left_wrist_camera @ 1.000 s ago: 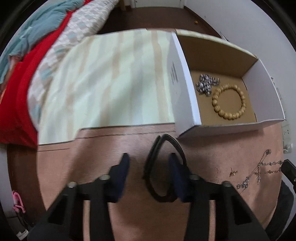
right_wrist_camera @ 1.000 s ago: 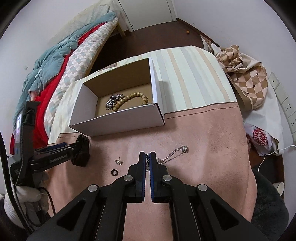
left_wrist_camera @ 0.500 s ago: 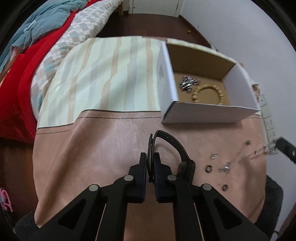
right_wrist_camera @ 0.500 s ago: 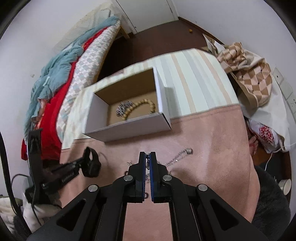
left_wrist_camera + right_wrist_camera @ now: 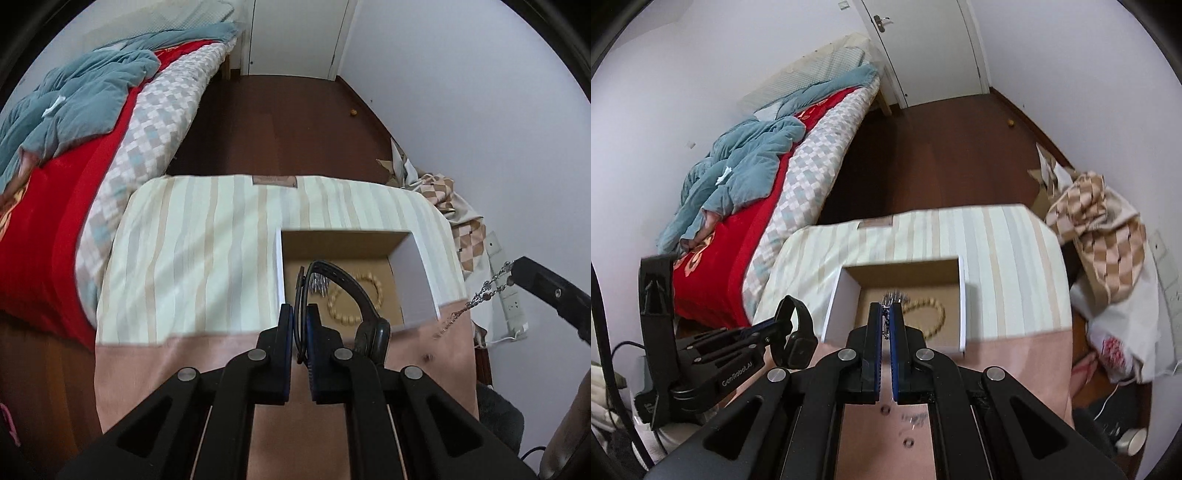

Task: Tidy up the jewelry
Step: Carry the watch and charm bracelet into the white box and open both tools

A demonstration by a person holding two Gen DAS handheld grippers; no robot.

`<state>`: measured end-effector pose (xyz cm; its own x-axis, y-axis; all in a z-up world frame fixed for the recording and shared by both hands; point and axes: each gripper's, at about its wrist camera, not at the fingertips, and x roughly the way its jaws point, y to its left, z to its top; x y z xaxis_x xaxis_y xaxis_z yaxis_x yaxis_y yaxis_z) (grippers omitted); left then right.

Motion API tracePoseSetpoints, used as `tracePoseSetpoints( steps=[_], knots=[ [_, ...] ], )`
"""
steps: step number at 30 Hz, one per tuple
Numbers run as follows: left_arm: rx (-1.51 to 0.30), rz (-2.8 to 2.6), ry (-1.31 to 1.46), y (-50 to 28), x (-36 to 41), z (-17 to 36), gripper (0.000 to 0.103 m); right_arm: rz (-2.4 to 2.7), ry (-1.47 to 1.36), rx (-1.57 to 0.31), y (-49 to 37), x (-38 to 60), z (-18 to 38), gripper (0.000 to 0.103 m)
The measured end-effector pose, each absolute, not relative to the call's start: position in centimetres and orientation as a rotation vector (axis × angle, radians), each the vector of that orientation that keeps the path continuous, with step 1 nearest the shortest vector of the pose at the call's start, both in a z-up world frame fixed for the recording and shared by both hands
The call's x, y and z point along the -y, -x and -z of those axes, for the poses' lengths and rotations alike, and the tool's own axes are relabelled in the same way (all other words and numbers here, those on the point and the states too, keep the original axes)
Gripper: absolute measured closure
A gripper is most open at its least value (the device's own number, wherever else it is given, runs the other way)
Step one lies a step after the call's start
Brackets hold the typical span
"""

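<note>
My left gripper (image 5: 300, 314) is shut on the strap of a black watch (image 5: 347, 291) and holds it in the air just before the open white box (image 5: 417, 273). The box holds a wooden bead bracelet (image 5: 354, 299) and a silver piece (image 5: 319, 286). My right gripper (image 5: 885, 314) is shut on a silver chain necklace (image 5: 487, 288), which hangs from it beside the box's right wall. In the right wrist view the box (image 5: 897, 295) lies just ahead, with the bead bracelet (image 5: 929, 314) inside and the watch (image 5: 796, 332) at left.
Small rings and an earring (image 5: 908, 421) lie on the pink table cover (image 5: 997, 369) under my right gripper. A striped cloth (image 5: 199, 258) covers the far half. A bed (image 5: 92, 122) stands at left, a checked bag (image 5: 1100, 236) at right.
Both grippers have risen and moved toward the box. The left one shut on the watch strap and lifted it off the table. The right one lifted the necklace clear of the table.
</note>
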<state>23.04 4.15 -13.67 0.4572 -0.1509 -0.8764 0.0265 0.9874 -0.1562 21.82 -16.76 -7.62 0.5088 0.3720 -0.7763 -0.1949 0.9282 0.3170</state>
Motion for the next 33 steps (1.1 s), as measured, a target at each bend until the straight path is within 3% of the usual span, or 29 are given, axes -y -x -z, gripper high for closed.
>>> tracePoseSetpoints(
  steps=[12, 15, 21, 23, 25, 26, 27, 28, 29, 30, 31, 33],
  knots=[
    [-1.244, 0.093, -0.003, -29.8, -2.4, 19.3, 0.098, -0.283, -0.084, -1.112, -30.4, 15.2, 14.6, 0.099],
    [-1.272, 0.094, -0.005, -30.5, -2.1, 19.8, 0.090, -0.277, -0.064, -1.137, -31.6, 15.1, 15.9, 0.099],
    [-1.282, 0.063, 0.015, -31.0, -1.9, 19.2, 0.089, -0.275, -0.052, -1.201, -32.6, 15.2, 17.5, 0.099],
    [-1.258, 0.040, 0.021, -30.8, -2.2, 18.4, 0.078, -0.270, -0.046, -1.217, -32.7, 15.1, 17.7, 0.098],
    [-1.231, 0.025, 0.031, -30.6, -2.7, 17.5, 0.050, -0.264, -0.045, -1.225, -32.5, 15.2, 17.7, 0.095],
    [-1.209, 0.012, 0.043, -30.2, -3.0, 16.8, 0.043, -0.257, -0.043, -1.226, -32.4, 15.3, 17.7, 0.092],
    [-1.190, 0.002, 0.050, -30.0, -3.3, 16.4, 0.035, -0.253, -0.045, -1.225, -32.2, 15.5, 17.6, 0.082],
    [-1.175, -0.012, 0.052, -29.8, -3.6, 16.0, 0.034, -0.252, -0.041, -1.223, -32.0, 15.5, 17.5, 0.068],
    [-1.156, -0.034, 0.047, -29.3, -3.9, 15.6, 0.033, -0.246, -0.032, -1.218, -31.8, 15.6, 17.4, 0.061],
    [-1.148, -0.046, 0.044, -29.0, -4.1, 15.4, 0.028, -0.239, -0.026, -1.211, -31.4, 15.7, 17.3, 0.049],
    [-1.140, -0.061, 0.041, -28.7, -4.3, 15.3, 0.013, -0.237, -0.025, -1.208, -31.2, 15.7, 17.2, 0.042],
    [-1.118, -0.087, 0.038, -27.8, -4.6, 15.2, 0.002, -0.228, -0.018, -1.203, -30.5, 15.8, 17.2, 0.036]
  ],
)
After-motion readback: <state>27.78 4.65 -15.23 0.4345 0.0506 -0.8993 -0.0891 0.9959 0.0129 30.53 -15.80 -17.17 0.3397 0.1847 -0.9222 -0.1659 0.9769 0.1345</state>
